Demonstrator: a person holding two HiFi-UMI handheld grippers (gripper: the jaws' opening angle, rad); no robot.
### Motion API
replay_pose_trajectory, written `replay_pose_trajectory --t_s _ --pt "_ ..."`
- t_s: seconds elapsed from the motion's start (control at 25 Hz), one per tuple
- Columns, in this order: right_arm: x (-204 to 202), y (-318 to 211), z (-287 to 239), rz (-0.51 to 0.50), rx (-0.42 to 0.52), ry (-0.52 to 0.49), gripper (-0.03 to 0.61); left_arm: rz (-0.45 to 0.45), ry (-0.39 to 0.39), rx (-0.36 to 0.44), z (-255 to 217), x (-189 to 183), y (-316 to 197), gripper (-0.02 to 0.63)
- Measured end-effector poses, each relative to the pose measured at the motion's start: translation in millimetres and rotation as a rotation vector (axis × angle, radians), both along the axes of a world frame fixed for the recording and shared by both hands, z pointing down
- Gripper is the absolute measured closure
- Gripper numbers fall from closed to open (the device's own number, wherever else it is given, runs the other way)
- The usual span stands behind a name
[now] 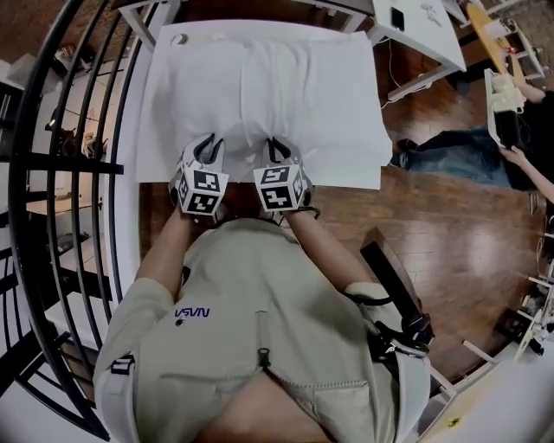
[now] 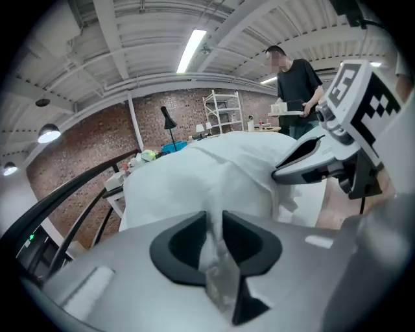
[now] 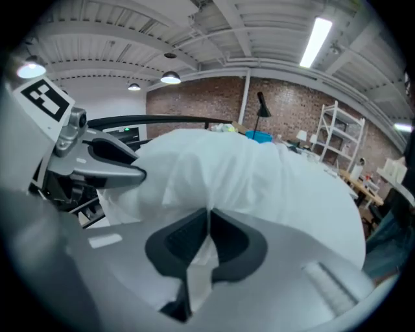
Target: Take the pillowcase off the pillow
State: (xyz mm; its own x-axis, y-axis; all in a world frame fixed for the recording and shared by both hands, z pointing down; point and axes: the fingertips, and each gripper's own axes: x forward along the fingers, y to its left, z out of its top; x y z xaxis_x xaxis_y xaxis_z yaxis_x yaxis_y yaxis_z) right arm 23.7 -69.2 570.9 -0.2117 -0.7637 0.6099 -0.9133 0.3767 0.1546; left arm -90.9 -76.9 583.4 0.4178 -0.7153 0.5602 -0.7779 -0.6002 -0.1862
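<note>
A white pillow in a white pillowcase lies on a white table, its near end towards me. My left gripper is shut on a fold of the pillowcase at that near edge, cloth pinched between its dark pads. Right beside it, my right gripper is shut on another fold of the pillowcase. In the left gripper view the left gripper shows the right gripper's finger close by. In the right gripper view the right gripper pinches white fabric.
Black curved railings run along the left. A wooden floor lies to the right, with a black-and-white frame near my right arm. A person stands behind the table. Desks stand at the back right.
</note>
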Motion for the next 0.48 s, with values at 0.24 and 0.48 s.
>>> replay_pose_trajectory --t_s 0.24,0.48 --pt "36.6 -9.8 -34.8 0.08 0.1 0.016 0.568 -0.015 0.045 0.108 -50.5 -10.7 -28.4 0.592" --pt "96.7 -21.5 -52.5 0.185 0.125 0.023 0.568 -0.019 0.114 0.124 -92.1 -16.5 -51.8 0.594"
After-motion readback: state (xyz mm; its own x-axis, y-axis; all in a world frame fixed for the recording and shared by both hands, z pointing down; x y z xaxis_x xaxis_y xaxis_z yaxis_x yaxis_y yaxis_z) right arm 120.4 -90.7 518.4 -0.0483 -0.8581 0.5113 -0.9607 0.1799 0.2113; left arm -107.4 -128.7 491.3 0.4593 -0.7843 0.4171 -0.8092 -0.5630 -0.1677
